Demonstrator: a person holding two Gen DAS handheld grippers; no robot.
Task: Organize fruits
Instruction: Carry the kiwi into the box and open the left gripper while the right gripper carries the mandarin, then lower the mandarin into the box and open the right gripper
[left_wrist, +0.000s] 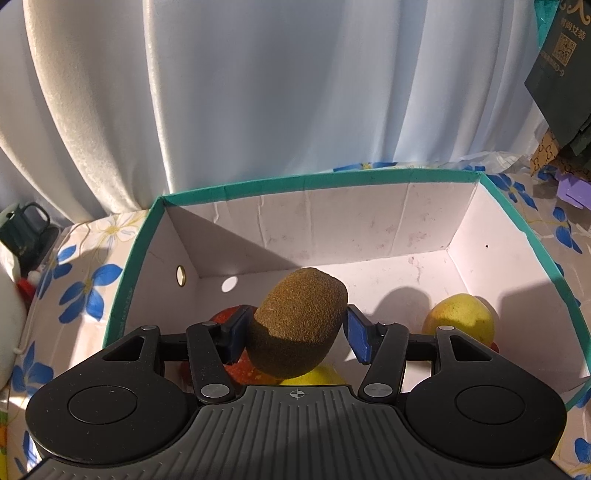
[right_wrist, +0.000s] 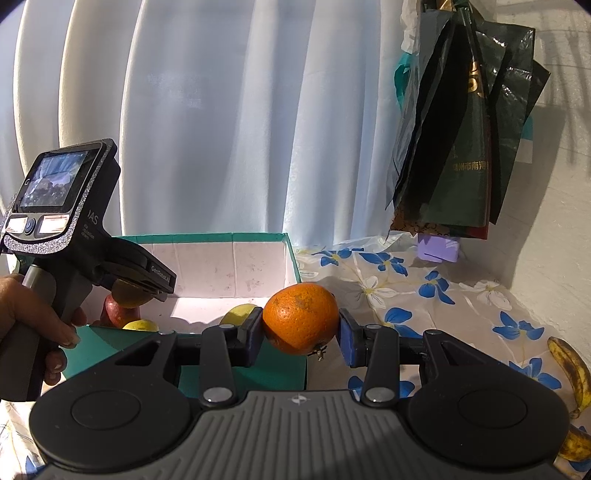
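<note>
The left tongs (left_wrist: 297, 328) are clamping a kiwi (left_wrist: 299, 321) crosswise between their blue pads, holding it over the open mouth of a teal-rimmed cardboard box (left_wrist: 325, 179), apparently poised to set it down among the fruit already gathered there. Below the kiwi, a red apple (left_wrist: 225, 317) and a yellow fruit (left_wrist: 317, 376) are lying on the white box floor, with a yellow-green pear (left_wrist: 460, 317) resting well apart toward the right wall. The right tongs (right_wrist: 301, 328) are gripping an orange (right_wrist: 301, 317) by its sides, hovering near the box's front right corner (right_wrist: 291, 258), seemingly waiting their turn while the other tool occupies the opening. A person's hand (right_wrist: 33, 317) is squeezing the left tool's handle. On the floral-covered tabletop (right_wrist: 443, 295), spotted bananas (right_wrist: 570, 373) are lying outside the box, likely still to be sorted.
</note>
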